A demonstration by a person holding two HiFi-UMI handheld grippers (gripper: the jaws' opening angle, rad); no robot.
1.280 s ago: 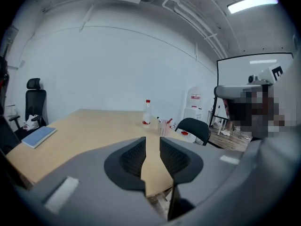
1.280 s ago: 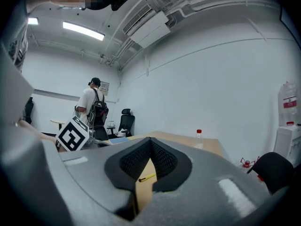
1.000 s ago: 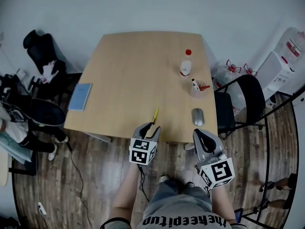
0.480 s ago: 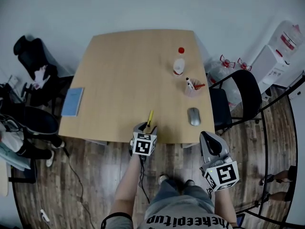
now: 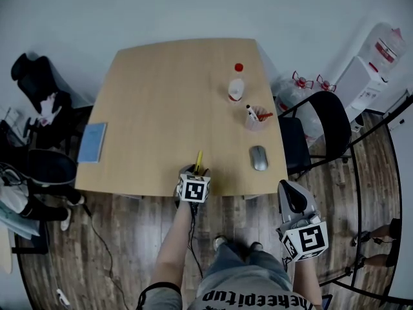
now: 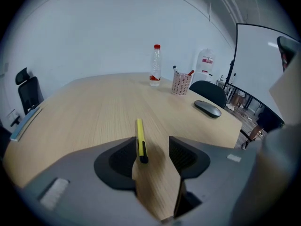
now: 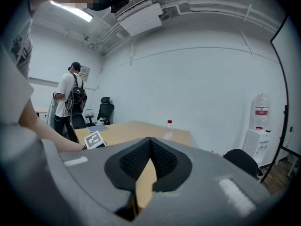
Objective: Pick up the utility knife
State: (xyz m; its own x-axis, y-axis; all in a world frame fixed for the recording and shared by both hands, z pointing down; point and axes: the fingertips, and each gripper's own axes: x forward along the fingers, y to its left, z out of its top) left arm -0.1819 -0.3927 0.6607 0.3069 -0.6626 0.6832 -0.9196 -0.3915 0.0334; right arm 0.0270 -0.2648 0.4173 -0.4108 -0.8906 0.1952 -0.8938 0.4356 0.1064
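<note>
While the jaws of the left gripper [image 6: 153, 147], just opened, stand apart around the near end of the yellow utility knife [image 6: 140, 139], the grasp seems ready: closing squarely comes next, with the right gripper [image 7: 150, 142] idle and closed.

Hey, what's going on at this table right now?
A person holds a gripper in each hand. The left gripper is down at the near edge of the light wooden table; its jaws have just been opening, and the black end of the slim yellow utility knife lies between them, not yet clamped. The right gripper is shut and empty, off beside the table.
</note>
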